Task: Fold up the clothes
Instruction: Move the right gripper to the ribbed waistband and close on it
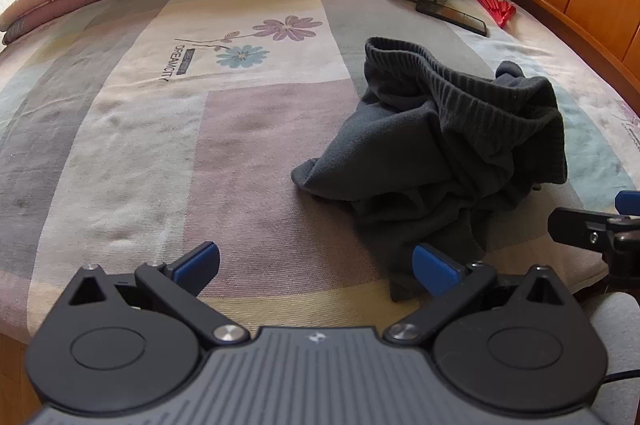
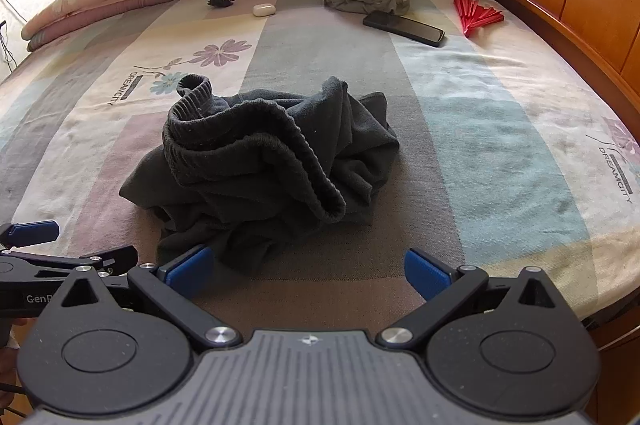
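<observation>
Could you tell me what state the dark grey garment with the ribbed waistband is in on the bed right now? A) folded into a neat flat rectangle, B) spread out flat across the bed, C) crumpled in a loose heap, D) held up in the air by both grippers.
C: the dark grey garment with the ribbed waistband lies bunched in a heap on the patchwork floral bedsheet, while the left gripper and right gripper are open, holding nothing.
</observation>
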`<state>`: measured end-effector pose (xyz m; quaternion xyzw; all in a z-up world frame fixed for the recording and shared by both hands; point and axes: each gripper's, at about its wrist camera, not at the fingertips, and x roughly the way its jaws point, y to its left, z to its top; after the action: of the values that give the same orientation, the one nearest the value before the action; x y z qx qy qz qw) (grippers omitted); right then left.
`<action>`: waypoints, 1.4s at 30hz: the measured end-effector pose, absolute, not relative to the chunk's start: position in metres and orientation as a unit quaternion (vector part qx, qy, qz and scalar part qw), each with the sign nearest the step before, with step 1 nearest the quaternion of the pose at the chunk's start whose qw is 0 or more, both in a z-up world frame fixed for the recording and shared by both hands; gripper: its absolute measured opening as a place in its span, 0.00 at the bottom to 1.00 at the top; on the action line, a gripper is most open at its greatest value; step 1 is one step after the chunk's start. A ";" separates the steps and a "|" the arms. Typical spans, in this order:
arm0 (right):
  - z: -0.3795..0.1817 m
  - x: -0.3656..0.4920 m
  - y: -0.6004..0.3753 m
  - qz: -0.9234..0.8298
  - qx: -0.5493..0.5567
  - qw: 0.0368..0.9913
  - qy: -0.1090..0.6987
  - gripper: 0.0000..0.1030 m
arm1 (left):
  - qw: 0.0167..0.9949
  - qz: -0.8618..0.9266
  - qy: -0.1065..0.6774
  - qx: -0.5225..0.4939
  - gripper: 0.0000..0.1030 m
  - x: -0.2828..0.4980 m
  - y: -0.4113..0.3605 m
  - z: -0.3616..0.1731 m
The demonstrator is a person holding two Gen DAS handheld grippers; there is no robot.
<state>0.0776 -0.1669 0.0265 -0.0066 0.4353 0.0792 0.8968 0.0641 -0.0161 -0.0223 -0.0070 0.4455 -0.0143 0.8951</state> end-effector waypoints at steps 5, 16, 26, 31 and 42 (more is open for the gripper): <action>0.024 0.083 -0.166 0.081 -0.009 0.896 0.437 1.00 | 0.893 -0.016 0.449 -0.004 0.99 0.069 -0.018 -0.025; 0.023 0.090 -0.167 0.105 -0.011 0.901 0.421 1.00 | 0.897 -0.019 0.442 0.012 0.99 0.079 -0.020 -0.022; 0.026 0.095 -0.170 0.148 -0.066 0.907 0.389 1.00 | 0.905 -0.040 0.423 0.022 0.99 0.087 -0.018 -0.018; 0.029 0.102 -0.173 0.166 -0.091 0.906 0.377 0.74 | 0.917 -0.082 0.388 0.044 0.99 0.086 -0.021 -0.016; 0.029 0.127 -0.162 0.228 -0.163 0.891 0.358 0.52 | 0.906 -0.115 0.406 0.040 0.99 0.107 -0.020 -0.010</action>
<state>0.1265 -0.1622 0.0290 -0.1628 0.3581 0.2283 0.8906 0.1068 -0.0203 -0.0105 0.0398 0.4065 -0.1150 0.9055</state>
